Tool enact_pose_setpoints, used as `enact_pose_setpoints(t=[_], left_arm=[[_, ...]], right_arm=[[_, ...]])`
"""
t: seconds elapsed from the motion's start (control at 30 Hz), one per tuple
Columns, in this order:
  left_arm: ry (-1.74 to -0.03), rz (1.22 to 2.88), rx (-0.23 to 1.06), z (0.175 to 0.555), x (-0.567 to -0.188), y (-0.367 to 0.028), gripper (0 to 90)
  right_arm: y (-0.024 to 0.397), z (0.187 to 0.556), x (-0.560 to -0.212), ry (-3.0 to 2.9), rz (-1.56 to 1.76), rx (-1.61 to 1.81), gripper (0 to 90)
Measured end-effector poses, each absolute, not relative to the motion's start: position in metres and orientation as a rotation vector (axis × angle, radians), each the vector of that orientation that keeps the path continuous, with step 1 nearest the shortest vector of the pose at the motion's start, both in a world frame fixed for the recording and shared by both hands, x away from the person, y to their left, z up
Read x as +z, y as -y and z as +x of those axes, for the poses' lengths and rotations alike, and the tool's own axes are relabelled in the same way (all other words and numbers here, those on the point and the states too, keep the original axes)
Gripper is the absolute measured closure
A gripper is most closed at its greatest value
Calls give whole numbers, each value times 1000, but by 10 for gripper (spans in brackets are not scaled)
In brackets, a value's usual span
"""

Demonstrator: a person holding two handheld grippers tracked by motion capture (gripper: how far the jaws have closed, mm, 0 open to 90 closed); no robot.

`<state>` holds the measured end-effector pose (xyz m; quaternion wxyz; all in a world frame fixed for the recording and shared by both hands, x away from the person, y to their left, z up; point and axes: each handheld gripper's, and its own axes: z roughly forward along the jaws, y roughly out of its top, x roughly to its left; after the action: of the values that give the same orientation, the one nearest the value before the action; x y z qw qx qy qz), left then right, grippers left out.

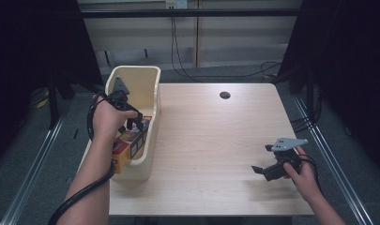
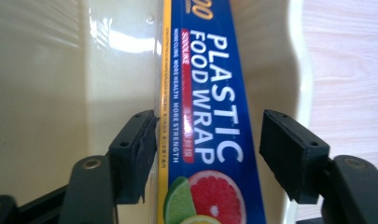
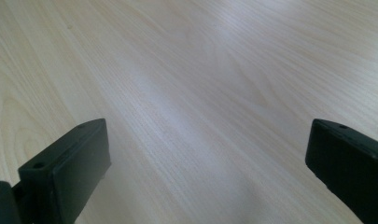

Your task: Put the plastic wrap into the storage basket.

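Observation:
A long blue box of plastic food wrap (image 2: 210,107), printed with citrus slices, lies in a cream plastic bin (image 1: 131,75) at the table's left edge. In the high view the box (image 1: 131,140) rests lengthwise against the bin's near wall. My left gripper (image 1: 133,123) reaches down into the bin and straddles the box. In the left gripper view its jaws (image 2: 207,144) stand on either side of the box, the left pad at the box's edge and a thin gap at the right pad. My right gripper (image 1: 260,171) hovers open over bare wood at the front right, nothing between its jaws (image 3: 207,163).
The light wooden table (image 1: 216,140) has a dark round hole (image 1: 224,95) near its far edge. Cables run over the floor behind the table, and metal rails flank it on both sides.

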<state>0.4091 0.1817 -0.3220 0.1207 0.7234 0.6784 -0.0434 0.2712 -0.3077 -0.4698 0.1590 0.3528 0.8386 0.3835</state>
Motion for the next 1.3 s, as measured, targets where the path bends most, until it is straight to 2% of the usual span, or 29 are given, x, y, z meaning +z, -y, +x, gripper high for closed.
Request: enact_pose_setpoints(t=[0.13, 0.43, 1.3], left_arm=[[-1960, 2113, -103, 409, -317, -180, 254], [-1864, 2091, -91, 410, -306, -170, 141], [-1648, 2129, -100, 401, -283, -130, 65]], right_arm=[[308, 271, -470, -2398, 1010, 1097, 0], [308, 271, -469, -2395, 1013, 1099, 0], [306, 270, -469, -2404, 994, 1082, 0]])
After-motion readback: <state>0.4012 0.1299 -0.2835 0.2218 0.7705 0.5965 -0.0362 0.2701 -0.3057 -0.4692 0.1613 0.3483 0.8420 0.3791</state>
